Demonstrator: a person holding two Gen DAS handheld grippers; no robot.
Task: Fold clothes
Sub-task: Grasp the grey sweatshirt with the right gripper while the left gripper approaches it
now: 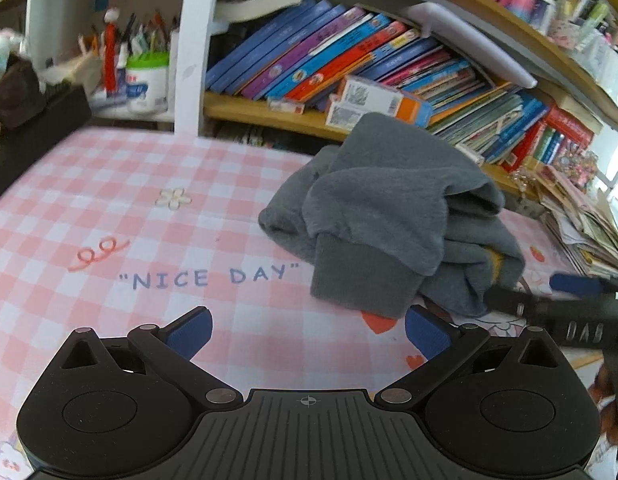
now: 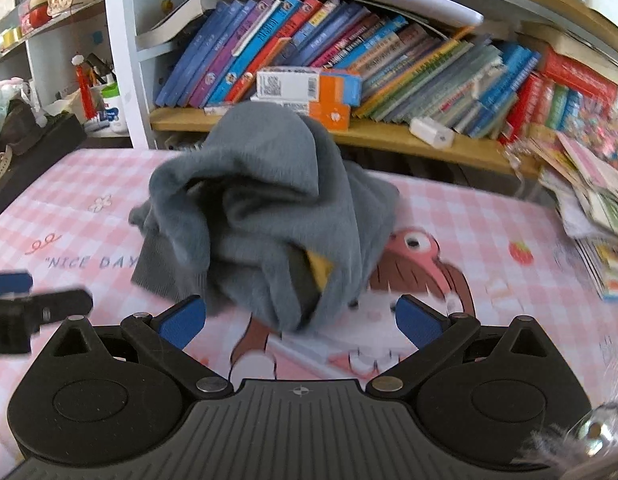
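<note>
A grey sweatshirt (image 1: 393,216) lies crumpled in a heap on the pink checked tablecloth (image 1: 109,208), a ribbed cuff toward me and a bit of yellow showing in its folds. My left gripper (image 1: 309,334) is open, just short of the cuff, with nothing between its blue pads. In the right wrist view the same sweatshirt (image 2: 265,208) is heaped just ahead of my right gripper (image 2: 301,320), which is open; the lowest fold hangs near the gap. The right gripper's fingers (image 1: 577,284) enter the left view from the right, beside the heap.
A wooden shelf (image 2: 389,136) with leaning books and an orange-and-white box (image 2: 309,92) runs along the back of the table. A pile of papers and booklets (image 2: 593,216) crowds the right edge. A pen pot (image 1: 147,80) and a dark box (image 1: 33,128) stand at the back left.
</note>
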